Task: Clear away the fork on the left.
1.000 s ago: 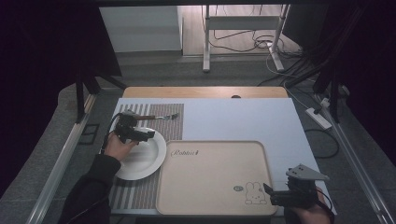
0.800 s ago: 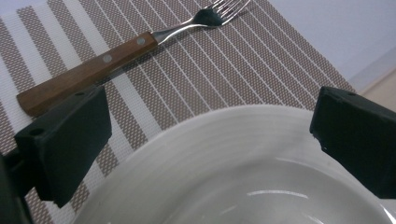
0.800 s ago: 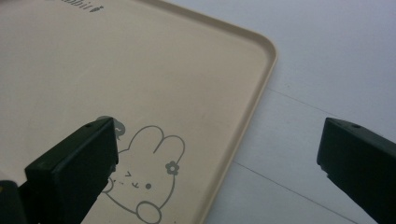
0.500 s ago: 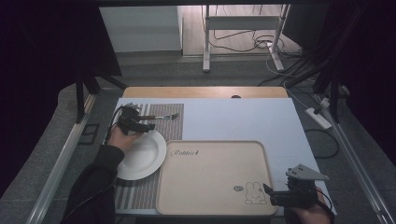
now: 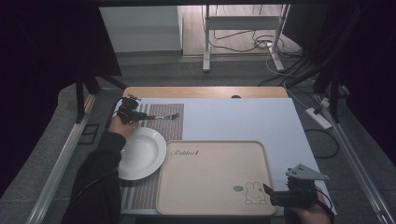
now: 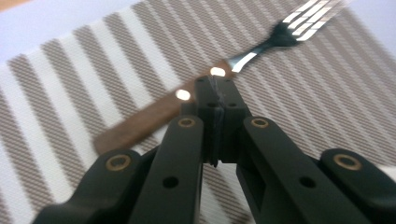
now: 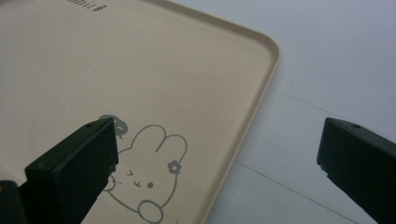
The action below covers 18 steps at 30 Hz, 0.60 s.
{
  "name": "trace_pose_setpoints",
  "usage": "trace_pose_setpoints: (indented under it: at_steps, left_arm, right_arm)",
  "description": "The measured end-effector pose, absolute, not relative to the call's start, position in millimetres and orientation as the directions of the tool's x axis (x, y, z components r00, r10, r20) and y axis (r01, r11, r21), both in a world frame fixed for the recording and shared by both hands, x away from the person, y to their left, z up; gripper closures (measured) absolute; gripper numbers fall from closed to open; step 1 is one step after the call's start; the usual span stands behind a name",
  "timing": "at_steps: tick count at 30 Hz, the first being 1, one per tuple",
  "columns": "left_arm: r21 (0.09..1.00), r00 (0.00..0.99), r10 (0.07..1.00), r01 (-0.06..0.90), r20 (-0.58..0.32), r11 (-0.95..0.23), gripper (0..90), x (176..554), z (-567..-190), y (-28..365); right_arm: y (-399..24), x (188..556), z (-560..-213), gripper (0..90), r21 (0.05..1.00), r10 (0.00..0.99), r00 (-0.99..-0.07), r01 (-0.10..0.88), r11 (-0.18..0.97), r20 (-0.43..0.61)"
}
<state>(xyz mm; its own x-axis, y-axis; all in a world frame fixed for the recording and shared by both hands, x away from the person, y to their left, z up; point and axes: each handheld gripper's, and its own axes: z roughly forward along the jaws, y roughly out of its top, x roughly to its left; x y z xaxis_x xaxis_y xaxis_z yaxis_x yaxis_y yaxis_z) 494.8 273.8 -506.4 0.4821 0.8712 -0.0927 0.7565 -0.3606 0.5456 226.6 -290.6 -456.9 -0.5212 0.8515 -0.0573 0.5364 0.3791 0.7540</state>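
Two grippers work over the desk [image 5: 243, 116] in the high view. The left gripper [image 5: 140, 116] sits at the far left, over the striped placemat [image 5: 175, 126], its jaws pointing right along a fork [image 5: 164, 116] that lies on the mat beyond the white plate [image 5: 140, 153]. A beige tray [image 5: 215, 177] with a rabbit drawing lies at the middle of the desk, beside the plate. The right gripper [image 5: 267, 192] is held at the near right corner, its jaws reaching the tray's near right corner.

Seen from the left gripper view, the left gripper [image 6: 218, 93] has its jaws pressed together with no gap, tips just over the fork's brown wooden handle [image 6: 149, 119]; whether they pinch it cannot be told. The metal tines [image 6: 308, 21] point up and right across the placemat [image 6: 93, 60].

Along the right gripper view, the right gripper [image 7: 217, 144] has its jaws spread wide and holds nothing. Between them lie the tray's [image 7: 140, 70] raised edge and the pale desk [image 7: 327, 60], with the rabbit drawing [image 7: 144, 172] just beside one jaw.
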Motion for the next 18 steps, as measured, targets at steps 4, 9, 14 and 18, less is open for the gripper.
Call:
trace_pose_setpoints:
  at_steps: [4,9,14,18]
  left_arm:
    - [0.526,0.464,0.881,0.774,-0.093,-0.352,88.7,508.2,-509.4,275.8]
    - [0.485,0.444,0.893,0.797,-0.068,-0.360,88.6,520.9,-513.6,275.7]
    - [0.438,0.458,0.889,0.804,-0.025,-0.402,88.6,521.6,-517.7,273.0]
    - [0.427,0.475,0.878,0.806,-0.055,-0.410,88.6,514.3,-519.6,274.3]
  right_arm:
    - [-290.9,226.6,-456.9,0.0,0.754,0.851,-0.522,0.537,0.377,-0.054]
    - [-291.2,226.3,-456.9,0.0,0.756,0.850,-0.524,0.535,0.377,-0.054]
    - [-291.9,226.0,-456.6,0.0,0.754,0.850,-0.524,0.537,0.378,-0.053]
    - [-291.6,225.5,-456.8,0.0,0.756,0.851,-0.522,0.535,0.376,-0.054]
